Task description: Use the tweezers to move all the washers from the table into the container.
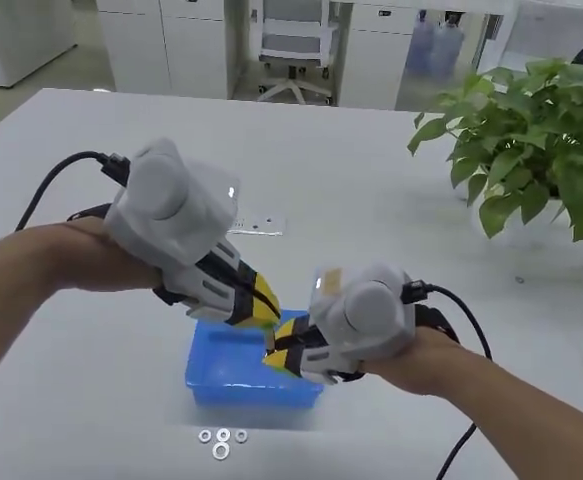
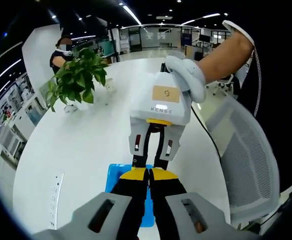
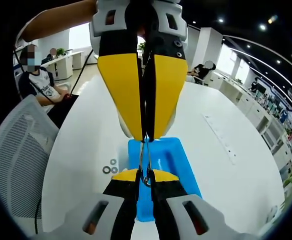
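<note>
Thin metal tweezers [image 3: 144, 155] span between the two grippers above the blue container [image 1: 236, 365]. My left gripper [image 1: 266, 312] comes in from the left, its yellow jaws shut on one end of the tweezers. My right gripper [image 1: 274, 352] faces it tip to tip and is shut on the other end. In the right gripper view the left gripper [image 3: 146, 137] hangs from the top and my own right gripper [image 3: 146, 174] closes at the bottom. Several silver washers [image 1: 221, 440] lie on the table just in front of the container. I cannot tell whether the tweezers hold a washer.
A potted plant [image 1: 536, 130] stands at the right of the white table [image 1: 371, 200]. A white strip [image 1: 256, 225] lies behind the grippers. Cables trail from both grippers. A mesh chair [image 3: 15, 150] stands beside the table; people sit in the background.
</note>
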`<action>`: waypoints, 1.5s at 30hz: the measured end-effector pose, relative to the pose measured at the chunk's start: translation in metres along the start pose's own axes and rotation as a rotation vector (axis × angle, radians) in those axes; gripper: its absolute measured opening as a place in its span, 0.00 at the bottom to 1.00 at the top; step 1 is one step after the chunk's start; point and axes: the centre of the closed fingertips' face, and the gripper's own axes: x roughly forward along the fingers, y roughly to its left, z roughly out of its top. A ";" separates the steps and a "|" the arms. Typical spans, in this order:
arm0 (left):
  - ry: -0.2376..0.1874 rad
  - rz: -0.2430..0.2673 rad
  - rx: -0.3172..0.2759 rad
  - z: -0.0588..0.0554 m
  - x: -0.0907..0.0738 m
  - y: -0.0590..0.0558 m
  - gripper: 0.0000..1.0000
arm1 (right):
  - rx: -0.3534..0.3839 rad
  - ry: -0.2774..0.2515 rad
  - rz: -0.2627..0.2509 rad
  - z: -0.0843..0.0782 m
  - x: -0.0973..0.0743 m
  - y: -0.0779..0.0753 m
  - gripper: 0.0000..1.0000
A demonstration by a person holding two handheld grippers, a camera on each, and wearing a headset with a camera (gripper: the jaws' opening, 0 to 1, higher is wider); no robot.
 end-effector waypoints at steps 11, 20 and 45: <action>0.003 -0.001 -0.009 -0.012 0.007 0.016 0.05 | 0.008 0.000 0.004 -0.008 0.012 -0.013 0.10; 0.007 -0.009 -0.028 -0.024 0.015 0.026 0.05 | 0.022 0.005 0.022 -0.017 0.025 -0.021 0.10; 0.019 -0.034 -0.075 -0.054 0.037 0.037 0.05 | 0.057 0.036 0.073 -0.042 0.054 -0.023 0.10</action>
